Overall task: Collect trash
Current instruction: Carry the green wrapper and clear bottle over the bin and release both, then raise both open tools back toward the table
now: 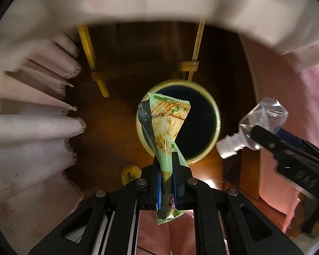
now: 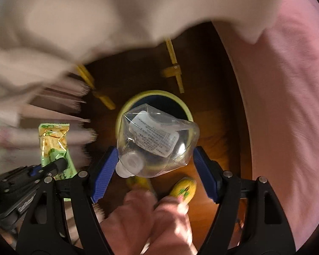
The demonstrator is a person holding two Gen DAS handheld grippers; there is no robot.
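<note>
Trash, two pieces, both in hand above the floor. Item one: a green cracker wrapper [image 1: 167, 127], crumpled and twisted, pinched at its lower part between the pressed-together blue pads of the left gripper [image 1: 167, 182]; its free end stands over the mouth of the bin. Item two: a clear plastic bottle [image 2: 157, 142] with a white cap and a printed white label, squashed out of shape, lodged between the widely spread blue pads of the right gripper [image 2: 157, 172]. The left pad meets the bottle near its cap; the right pad sits at its far side, and whether it touches there I cannot tell.

Container: a round bin [image 1: 217, 119] with a pale yellow-green rim, standing on the dark wooden floor [image 1: 108, 131] directly under both pieces. Its inside reads as dark; I can make out nothing lying in it.

Surroundings: pale fringed cloth [image 1: 32, 125] hangs at the left and across the top, badly blurred. Pink fabric [image 2: 287, 116] fills the right side. Yellow wooden legs and crossbars [image 1: 87, 46] stand beyond the bin. In the right wrist view, a person's pink trouser legs [image 2: 151, 223] and yellow slippers [image 2: 184, 189] show just below the bottle, close to the bin.
</note>
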